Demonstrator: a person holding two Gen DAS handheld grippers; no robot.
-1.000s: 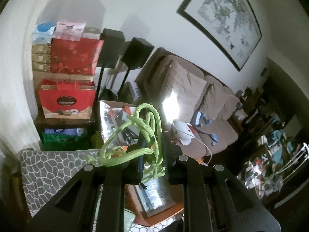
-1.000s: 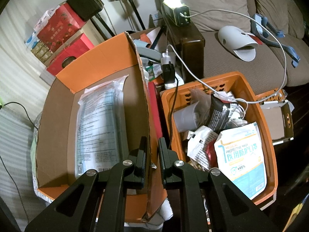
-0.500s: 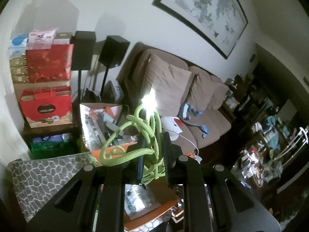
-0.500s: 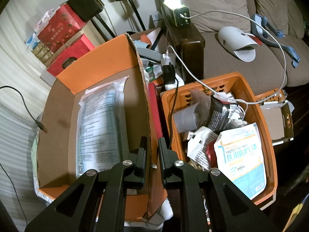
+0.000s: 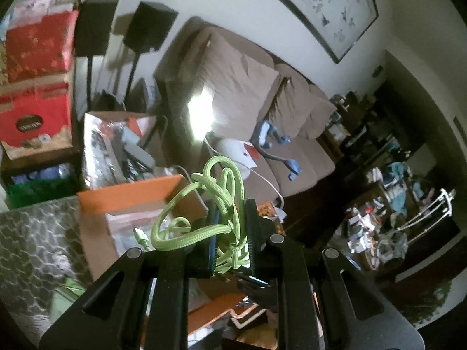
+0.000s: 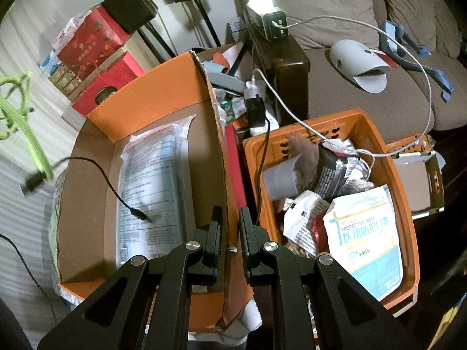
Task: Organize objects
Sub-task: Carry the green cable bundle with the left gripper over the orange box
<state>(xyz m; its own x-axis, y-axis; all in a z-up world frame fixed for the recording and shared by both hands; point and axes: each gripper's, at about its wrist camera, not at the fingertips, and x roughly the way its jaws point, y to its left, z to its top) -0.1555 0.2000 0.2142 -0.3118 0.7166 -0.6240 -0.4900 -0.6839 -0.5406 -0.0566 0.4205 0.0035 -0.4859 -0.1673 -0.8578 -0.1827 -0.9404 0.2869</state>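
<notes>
Left jaws (image 5: pixel 230 230) pinched on a green cord (image 5: pixel 210 201); right jaws (image 6: pixel 230 233) clamped on the box (image 6: pixel 163 116) wall.

My left jaws are nearly closed on a tangled bundle of braided green cord, its loops spilling up and out to the left of my fingers (a thin black lead (image 6: pixel 96 172) trails with it, its plug dangling over the box in the right view). Below and ahead of them lies the open orange cardboard box. My right jaws are pressed shut on that box's right side wall, one finger inside, one outside. A flat plastic packet (image 6: pixel 154 175) lies on the box floor. Just right of the box stands an orange basket (image 6: pixel 376 134) heaped with mask packs and wrappers. Behind both is a brown sofa (image 6: pixel 364 93).
</notes>
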